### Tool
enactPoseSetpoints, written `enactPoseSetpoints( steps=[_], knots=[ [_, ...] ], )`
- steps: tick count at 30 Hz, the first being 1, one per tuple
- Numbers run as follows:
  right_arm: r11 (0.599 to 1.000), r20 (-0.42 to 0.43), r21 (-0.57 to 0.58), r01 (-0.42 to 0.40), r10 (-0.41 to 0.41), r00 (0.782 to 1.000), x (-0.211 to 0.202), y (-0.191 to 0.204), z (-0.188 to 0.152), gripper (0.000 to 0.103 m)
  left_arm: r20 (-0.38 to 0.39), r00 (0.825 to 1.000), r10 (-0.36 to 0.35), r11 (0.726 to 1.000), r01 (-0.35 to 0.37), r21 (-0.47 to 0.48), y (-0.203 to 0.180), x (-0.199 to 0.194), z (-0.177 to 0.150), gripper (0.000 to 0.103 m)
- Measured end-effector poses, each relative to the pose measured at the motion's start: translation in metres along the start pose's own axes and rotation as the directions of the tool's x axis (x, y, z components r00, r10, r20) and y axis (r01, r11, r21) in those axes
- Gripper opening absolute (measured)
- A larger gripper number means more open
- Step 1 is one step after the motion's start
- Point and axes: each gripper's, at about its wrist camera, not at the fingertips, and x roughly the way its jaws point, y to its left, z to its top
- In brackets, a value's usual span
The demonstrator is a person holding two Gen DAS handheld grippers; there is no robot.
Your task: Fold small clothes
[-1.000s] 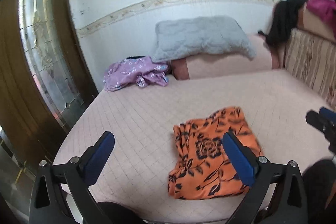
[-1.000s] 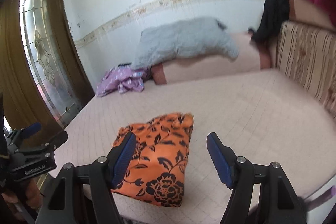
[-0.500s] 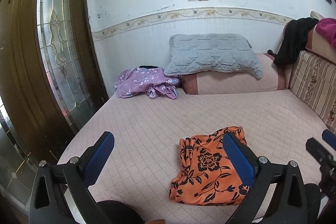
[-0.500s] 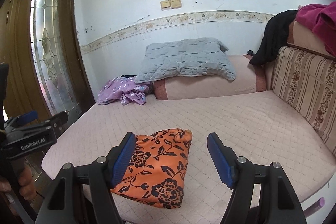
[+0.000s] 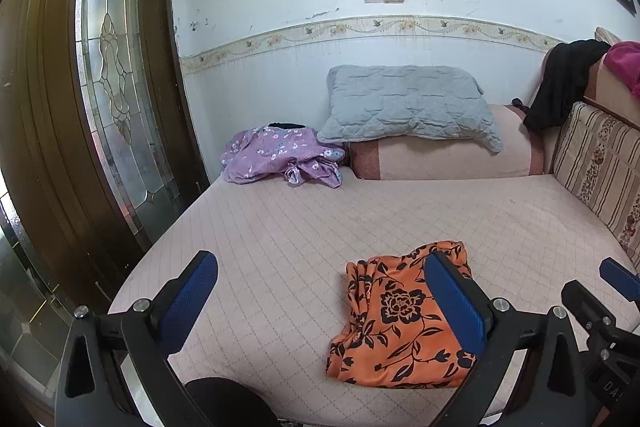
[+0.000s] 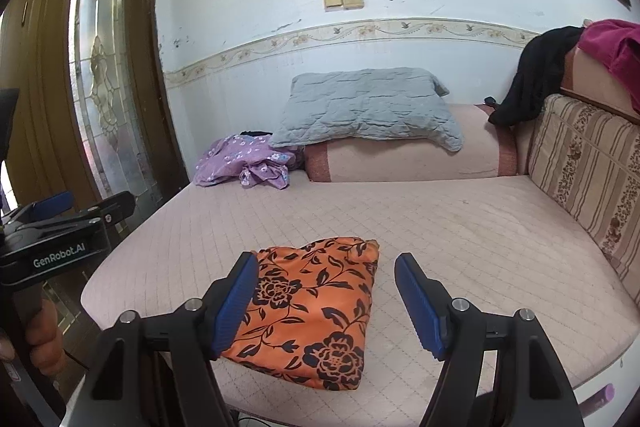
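The orange floral garment (image 6: 316, 311) lies folded into a compact, roughly rectangular packet on the pink quilted bed (image 6: 460, 227), close to the bed's near edge and nearer its door-side corner than the side with the striped backrest (image 6: 588, 167). Both tongs hang above that near edge with nothing between their blue pads. The right tongs (image 6: 326, 307) stand wide and released: in the right wrist view the packet shows in the gap between the two fingers, its left part passing behind the left pad (image 6: 234, 307), while the right pad stands clear of the cloth over bare quilt; no pad touches the cloth, which lies on the bed below them. The left tongs (image 5: 320, 307) are likewise spread wide and empty; from their camera the garment (image 5: 396, 323) lies toward their right finger, whose pad (image 5: 456, 303) covers part of the cloth's right side, and the left finger sits well apart over bare bed. At the far end of the bed, well away from the tongs, a crumpled purple floral garment (image 5: 280, 155) sits in the far corner by the door (image 5: 60, 147), just beside a grey quilted pillow (image 5: 408, 103) resting on a pink bolster (image 5: 444, 159).
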Motion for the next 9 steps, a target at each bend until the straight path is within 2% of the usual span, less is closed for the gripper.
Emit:
enactPoseSetpoints(
  steps=[9],
  knots=[
    [0.999,-0.039,-0.03,-0.014,0.012,0.999,0.014,0.012,-0.005,0.074,-0.02,0.999,-0.047,0.998,0.046,-0.04,0.01,0.009,-0.004,0.103]
  ],
)
